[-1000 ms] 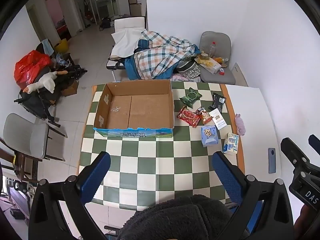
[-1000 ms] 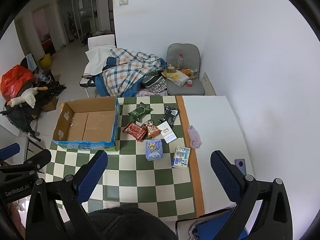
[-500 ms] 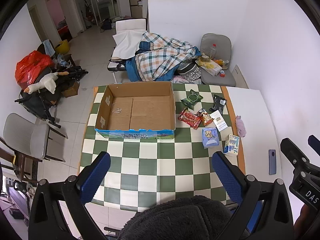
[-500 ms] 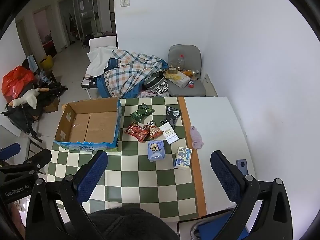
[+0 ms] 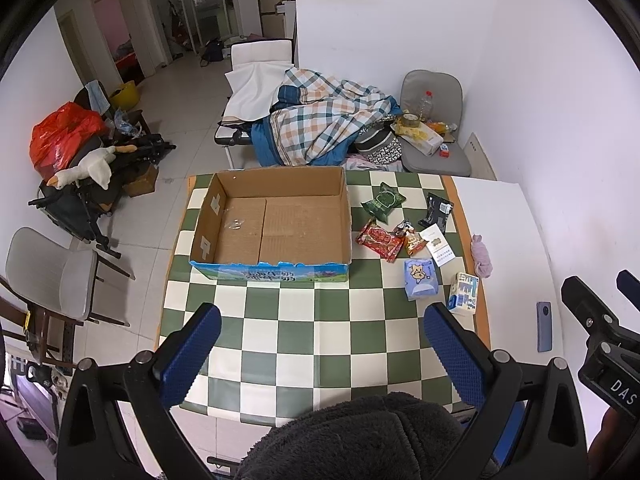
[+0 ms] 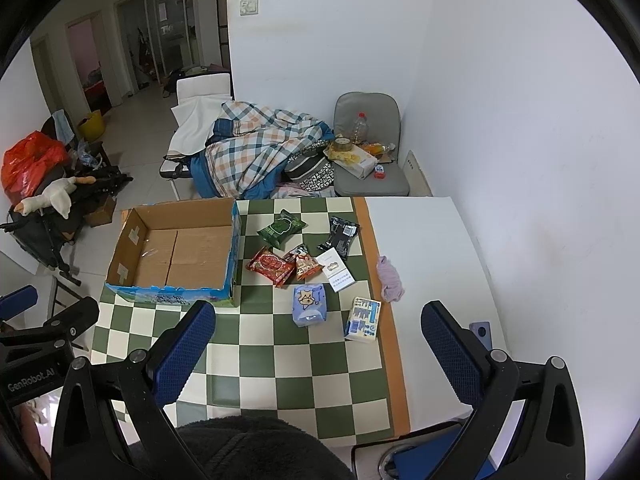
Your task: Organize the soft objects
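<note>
Room: white walls, tiled floor, a grey chair (image 5: pixel 436 136) in the far corner next to a cot heaped with a plaid blanket (image 5: pixel 324 124). Table (image 5: pixel 320 344) covered by a green-and-cream checked cloth; a bare white strip runs along its right side.

Cardboard box (image 5: pixel 276 224) sits open on the far left part of the cloth; its floor looks bare apart from a small clear scrap. Right of the box, loosely clustered: green snack pouch (image 6: pixel 281 228), black pouch (image 6: pixel 339 237), red packet (image 6: pixel 270 266), smaller orange-red packet (image 6: pixel 306 267) touching it, white card box (image 6: pixel 335 271). Nearer the camera: blue tissue pack (image 6: pixel 308 305) and blue-and-white carton (image 6: pixel 362 319), just beside each other. Pink cloth bundle (image 6: pixel 389 278) lies at the cloth's orange border. A phone (image 5: pixel 544 326) rests on the white strip, well apart from the rest.

Left gripper (image 5: pixel 320 352): fingers spread wide, nothing between them, held above the near table edge. Right gripper (image 6: pixel 316 354): likewise wide apart and empty, above the near edge. A dark fleece sleeve (image 5: pixel 360 440) shows beneath each camera.
</note>
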`<state>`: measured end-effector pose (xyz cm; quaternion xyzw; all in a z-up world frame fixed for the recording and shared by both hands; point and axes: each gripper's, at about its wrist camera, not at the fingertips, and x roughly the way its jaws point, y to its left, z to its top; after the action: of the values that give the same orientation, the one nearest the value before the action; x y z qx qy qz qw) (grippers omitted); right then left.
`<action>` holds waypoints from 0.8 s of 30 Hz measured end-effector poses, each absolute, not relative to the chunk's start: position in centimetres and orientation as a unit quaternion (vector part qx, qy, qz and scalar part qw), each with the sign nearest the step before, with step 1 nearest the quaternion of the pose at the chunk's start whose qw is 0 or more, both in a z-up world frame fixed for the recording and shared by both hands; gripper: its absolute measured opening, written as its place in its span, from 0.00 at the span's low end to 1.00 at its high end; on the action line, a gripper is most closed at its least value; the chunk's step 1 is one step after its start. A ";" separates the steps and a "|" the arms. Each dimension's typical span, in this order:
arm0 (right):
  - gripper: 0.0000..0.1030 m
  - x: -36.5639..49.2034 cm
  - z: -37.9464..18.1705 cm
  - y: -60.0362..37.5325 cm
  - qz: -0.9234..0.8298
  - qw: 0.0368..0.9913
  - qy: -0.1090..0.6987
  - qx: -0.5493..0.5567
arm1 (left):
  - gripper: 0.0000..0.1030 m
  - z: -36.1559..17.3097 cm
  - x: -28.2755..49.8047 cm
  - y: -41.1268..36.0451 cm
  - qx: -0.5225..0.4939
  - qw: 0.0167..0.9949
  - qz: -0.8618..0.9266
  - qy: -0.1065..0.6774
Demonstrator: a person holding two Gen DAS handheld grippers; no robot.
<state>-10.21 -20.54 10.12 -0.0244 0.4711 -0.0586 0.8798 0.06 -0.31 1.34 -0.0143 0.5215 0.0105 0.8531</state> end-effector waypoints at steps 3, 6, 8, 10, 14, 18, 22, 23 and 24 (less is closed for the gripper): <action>1.00 -10.5 9.9 -20.5 -0.059 0.881 0.469 -0.025 | 1.00 1.5 0.2 -0.3 -0.014 0.854 0.010 0.521; 1.00 -10.4 10.0 -20.5 -0.059 0.882 0.468 -0.026 | 1.00 1.5 0.2 -0.3 -0.014 0.854 0.010 0.521; 1.00 -10.1 10.2 -20.4 -0.060 0.882 0.466 -0.027 | 1.00 1.5 0.2 -0.3 -0.014 0.854 0.010 0.520; 1.00 -9.7 10.2 -20.1 -0.060 0.882 0.466 -0.029 | 1.00 1.5 0.2 -0.3 -0.014 0.854 0.011 0.520; 1.00 -9.7 10.1 -20.0 -0.059 0.882 0.466 -0.031 | 1.00 1.7 0.8 -0.3 -0.014 0.854 0.010 0.520; 1.00 -9.7 10.0 -19.8 -0.060 0.883 0.465 -0.032 | 1.00 1.7 0.6 -0.2 -0.015 0.855 0.011 0.519; 1.00 -9.4 10.0 -19.8 -0.060 0.883 0.465 -0.031 | 1.00 1.8 0.9 -0.2 -0.014 0.855 0.012 0.518; 1.00 -9.5 10.1 -19.8 -0.059 0.882 0.466 -0.031 | 1.00 1.9 1.0 -0.1 -0.014 0.855 0.013 0.518; 1.00 -9.5 10.1 -19.8 -0.059 0.882 0.466 -0.031 | 1.00 1.8 1.2 -0.1 -0.014 0.856 0.013 0.517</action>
<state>-9.50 -19.81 10.07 -0.0308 0.4658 -0.0592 0.8824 1.20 -0.10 1.82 -0.0143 0.5172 0.0133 0.8556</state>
